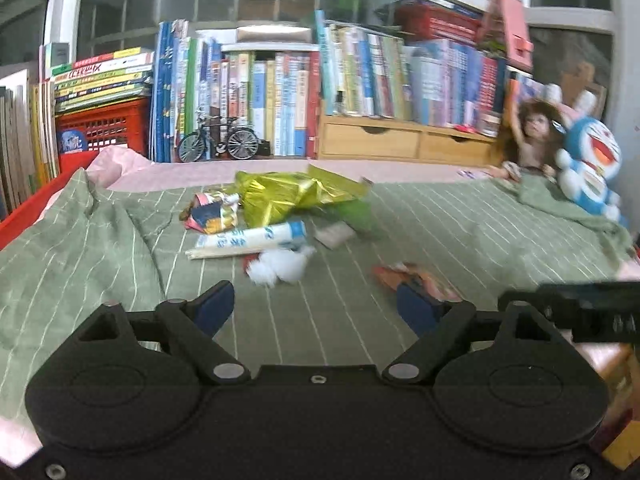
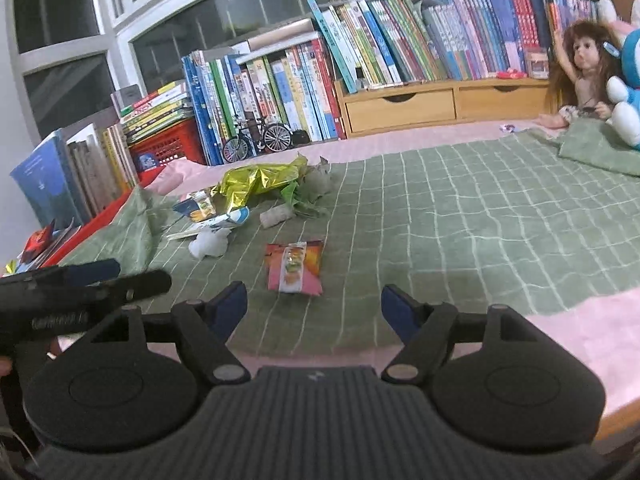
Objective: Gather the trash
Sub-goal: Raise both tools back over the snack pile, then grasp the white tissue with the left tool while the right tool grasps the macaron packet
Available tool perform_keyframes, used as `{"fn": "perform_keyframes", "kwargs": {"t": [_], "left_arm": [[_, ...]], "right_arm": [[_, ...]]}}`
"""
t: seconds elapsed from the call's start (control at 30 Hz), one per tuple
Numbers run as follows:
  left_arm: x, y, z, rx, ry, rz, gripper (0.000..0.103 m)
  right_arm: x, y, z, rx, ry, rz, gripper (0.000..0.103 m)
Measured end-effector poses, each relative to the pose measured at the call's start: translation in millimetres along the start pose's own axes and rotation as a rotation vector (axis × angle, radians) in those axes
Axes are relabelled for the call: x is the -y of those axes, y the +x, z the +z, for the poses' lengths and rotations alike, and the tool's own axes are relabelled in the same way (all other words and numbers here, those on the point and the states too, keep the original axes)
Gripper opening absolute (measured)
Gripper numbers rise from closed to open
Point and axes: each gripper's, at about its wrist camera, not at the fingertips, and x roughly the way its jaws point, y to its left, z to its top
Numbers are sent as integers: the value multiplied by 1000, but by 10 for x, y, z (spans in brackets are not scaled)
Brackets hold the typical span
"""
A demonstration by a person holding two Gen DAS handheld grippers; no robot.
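Across the middle of both views, trash lies scattered on a green checked blanket [image 2: 460, 216]. Right wrist view is sharp: red-orange snack packet [image 2: 295, 267] sits lower centre, just ahead of the right gripper [image 2: 314, 304], between its blue fingertips [image 2: 232, 304], not touched. Jaws wide, empty. Left wrist view is motion-blurred; same snack packet [image 1: 416, 278] is a smear at right centre near that gripper's right finger, contact can't be judged.

Left gripper [image 1: 316, 310] jaws also wide apart, holding nothing, aimed at the pile. Only this view shows the pile close: crumpled gold foil wrapper [image 1: 288, 194], small colourful wrapper [image 1: 214, 210] to its left, paper chopstick sleeve [image 1: 250, 240] with blue print, unreadable, white tissue wad [image 1: 278, 268] below it.

Right wrist view shows the gold foil wrapper [image 2: 260, 182], tissue wad [image 2: 210, 242] and chopstick sleeve [image 2: 216, 222] at left centre, plus green leafy scraps [image 2: 306, 196], possibly vegetable waste. Left gripper [image 2: 80, 292] enters as a dark bar at lower left, level, with small white lettering, illegible.

Background in both: row of books [image 2: 360, 64], red crate [image 2: 168, 144], model bicycle [image 1: 219, 142], wooden drawer unit [image 2: 440, 106], doll [image 2: 580, 64], blue Doraemon plush [image 1: 590, 164] at the right edge. Book spine text too small to read.
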Motion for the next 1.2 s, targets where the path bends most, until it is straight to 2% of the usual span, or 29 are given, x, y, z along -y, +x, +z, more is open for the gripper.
{"fn": "perform_keyframes", "kwargs": {"t": [0.07, 0.23, 0.37, 0.43, 0.47, 0.5, 0.53, 0.67, 1.2], "left_arm": [[-48, 226, 59, -24, -10, 21, 64], [-65, 610, 98, -34, -2, 35, 62], [-21, 842, 107, -44, 54, 44, 62], [-2, 951, 98, -70, 81, 46, 47], [-3, 987, 85, -81, 86, 54, 31], [-4, 1005, 77, -84, 83, 74, 28], [-19, 1000, 71, -80, 70, 73, 27], [-21, 890, 65, -71, 68, 48, 26], [143, 225, 44, -7, 117, -3, 26]], "right_arm": [[-31, 105, 11, -11, -2, 4, 81], [-116, 377, 18, -38, -23, 5, 79], [-162, 528, 40, -42, -41, -3, 79], [-177, 603, 53, -45, -51, -10, 79], [-179, 657, 56, -50, -58, -16, 75], [-179, 722, 55, -68, -71, -19, 67], [-180, 779, 49, -88, -82, -31, 47], [-208, 775, 29, -84, -120, -21, 48], [-133, 426, 79, -35, -77, -24, 48]]}}
